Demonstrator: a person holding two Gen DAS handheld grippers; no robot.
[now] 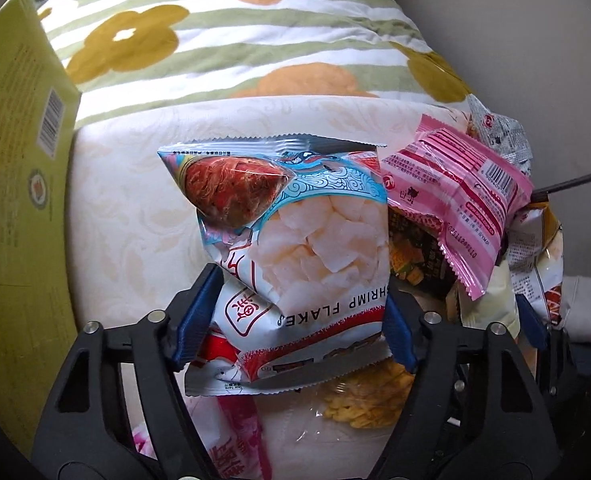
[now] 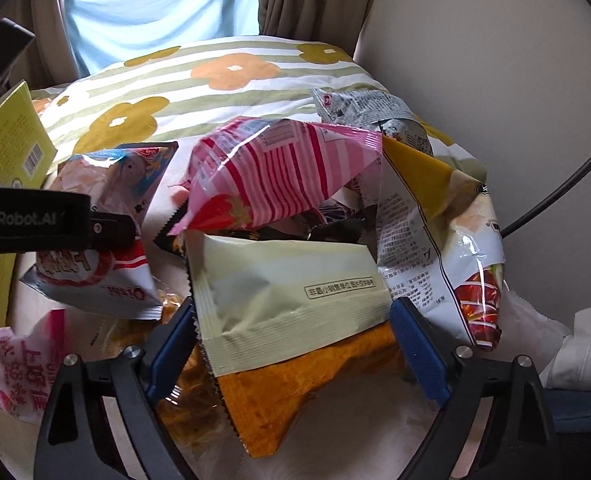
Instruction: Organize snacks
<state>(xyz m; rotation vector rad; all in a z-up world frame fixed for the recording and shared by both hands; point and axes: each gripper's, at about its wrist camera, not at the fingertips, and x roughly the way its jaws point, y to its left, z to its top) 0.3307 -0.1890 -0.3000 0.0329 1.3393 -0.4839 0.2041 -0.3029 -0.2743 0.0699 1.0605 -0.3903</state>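
Backdrop: flowered pillow [image 1: 231, 40] behind a cream cushion [image 1: 135, 216]
Left gripper [image 1: 295, 316]: clenched on the shrimp flakes bag [image 1: 295, 240], lifted above the cushion
Right gripper [image 2: 291, 340]: fingers spread either side of a pale green packet [image 2: 279, 292]; grip unclear
Pile: pink striped packet [image 2: 279, 168] on top, beside the shrimp flakes bag

Cream bed surface [image 1: 135, 208] with a faint leaf pattern fills the middle of the left wrist view; a flower-print pillow [image 1: 223, 40] with green stripes lies across its far edge, at the top of the frame. A yellow-green box [image 1: 11, 184] stands along the left edge. A heap of snack packets [image 2: 295, 240] lies directly on the surface, centre to right of the right wrist view.
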